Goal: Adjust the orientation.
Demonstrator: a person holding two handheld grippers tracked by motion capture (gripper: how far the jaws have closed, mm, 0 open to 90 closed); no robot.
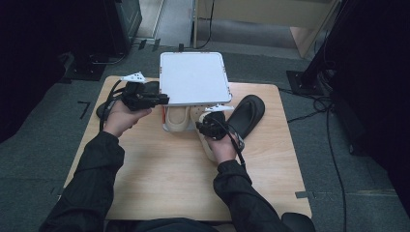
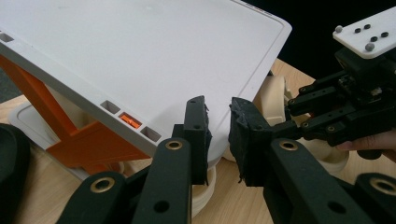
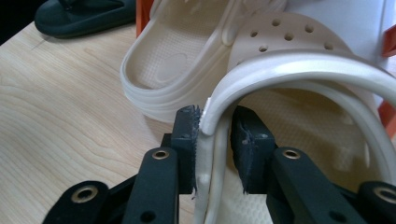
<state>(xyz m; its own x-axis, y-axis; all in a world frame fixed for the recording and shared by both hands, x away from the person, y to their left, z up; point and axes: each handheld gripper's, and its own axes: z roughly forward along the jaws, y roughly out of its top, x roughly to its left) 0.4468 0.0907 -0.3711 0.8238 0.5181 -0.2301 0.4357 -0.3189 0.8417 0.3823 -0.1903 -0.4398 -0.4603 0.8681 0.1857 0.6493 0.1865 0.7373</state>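
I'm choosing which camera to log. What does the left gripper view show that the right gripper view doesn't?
Left gripper view: the raised white lid on its orange support, pinched by the left gripper, and the right gripper beyond. Right gripper view: a cream clog's heel strap between the right gripper's own jaws. Both: cream clogs on the wooden table.

We see even overhead light on the counter [image 1: 159,164] in the high view, with dark, murky surroundings. The white lid [image 2: 140,51] looks bright, faintly glaring. Near fingers [image 3: 187,140] appear soft, slightly blurred.
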